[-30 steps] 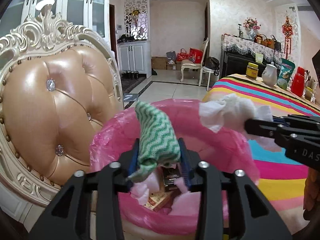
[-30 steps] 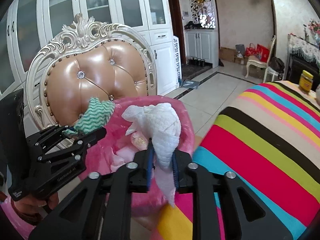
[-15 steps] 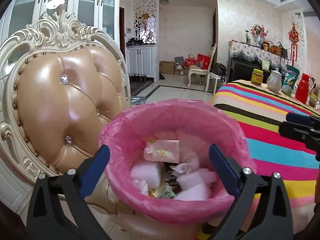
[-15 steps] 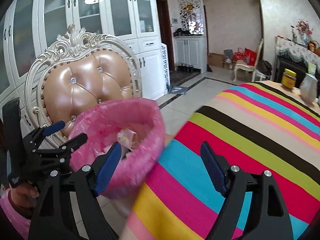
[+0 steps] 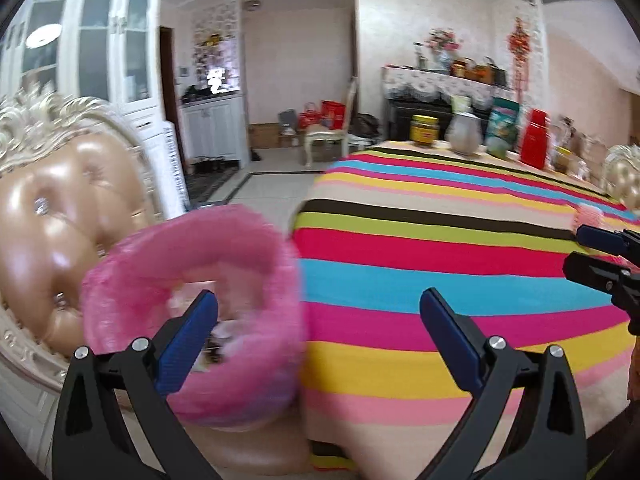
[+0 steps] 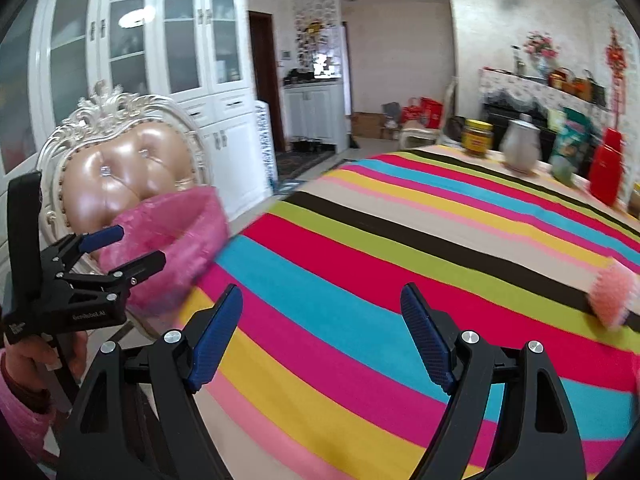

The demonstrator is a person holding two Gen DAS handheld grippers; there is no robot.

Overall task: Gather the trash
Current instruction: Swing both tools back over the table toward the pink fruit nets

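Left gripper (image 5: pixel 318 320) is standing wide open, blue pads spread far apart, gripping nothing. Its left finger pad (image 5: pixel 188 336) is overlapping the near rim of the pink-lined trash bin (image 5: pixel 132 264) in the left wrist view; the right pad is hanging over the striped tablecloth (image 5: pixel 440 240). Contact between pad and bin is too blurred to judge.

Right gripper (image 6: pixel 322 336) is likewise gaping wide, nothing between its pads, hovering above the bright stripes of the tablecloth (image 6: pixel 360 264).

Trash bin (image 6: pixel 172 236) is sitting off the table's left edge, just in front of the tufted tan chair back (image 6: pixel 120 172) with its carved cream frame. Some scraps are showing inside the bin, details smeared by motion blur.

One pink fuzzy object (image 6: pixel 614 294) is lying on the tablecloth at the far right of the right wrist view, well apart from the bin; what it is cannot be told. From the left wrist view the same pink thing (image 5: pixel 590 214) is peeking just above the other gripper's fingers.

At the table's far end are standing a yellow-lidded jar (image 6: pixel 476 138), a pale jug (image 6: pixel 520 146), a green snack bag (image 6: pixel 570 140) and a red container (image 6: pixel 606 172). White glass-door cabinets (image 6: pixel 140 40) are lining the wall behind the chair.
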